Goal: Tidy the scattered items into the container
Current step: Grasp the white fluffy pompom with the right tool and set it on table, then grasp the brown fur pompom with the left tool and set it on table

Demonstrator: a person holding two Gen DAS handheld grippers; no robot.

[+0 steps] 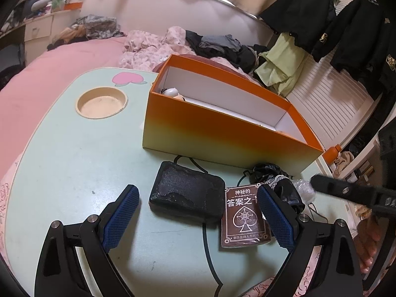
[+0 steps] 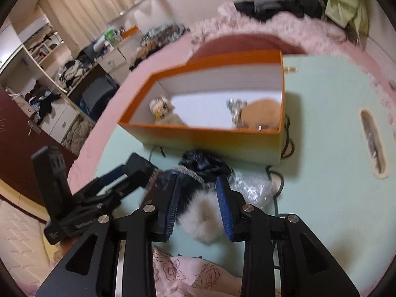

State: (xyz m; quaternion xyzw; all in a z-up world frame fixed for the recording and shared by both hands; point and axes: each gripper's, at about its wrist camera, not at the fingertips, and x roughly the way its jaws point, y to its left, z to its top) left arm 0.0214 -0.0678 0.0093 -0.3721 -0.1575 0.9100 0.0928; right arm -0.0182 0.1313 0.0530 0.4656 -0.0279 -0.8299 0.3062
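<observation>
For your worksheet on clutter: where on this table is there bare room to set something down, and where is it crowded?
Bare: the table between the cup recess, the box and the left gripper. Also right of the box, up to the slot. Crowded: before the box, with pouch, cards and black cloth.

Mint-green lap table (image 1: 74, 148) on bed, bearing orange box (image 1: 210, 133), black pouch (image 1: 185, 195), card deck (image 1: 243, 219)

The left gripper's (image 1: 198, 205) right finger covers the card deck's (image 1: 243, 219) right edge and last title character; beyond it, the black lace-trimmed cloth (image 1: 284, 185) is half hidden; the orange box's (image 1: 222, 133) near wall conceals most of its contents; between the right gripper's (image 2: 198, 193) pads, the fluffy white pompom (image 2: 203, 220) blurs, contact uncertain.
</observation>
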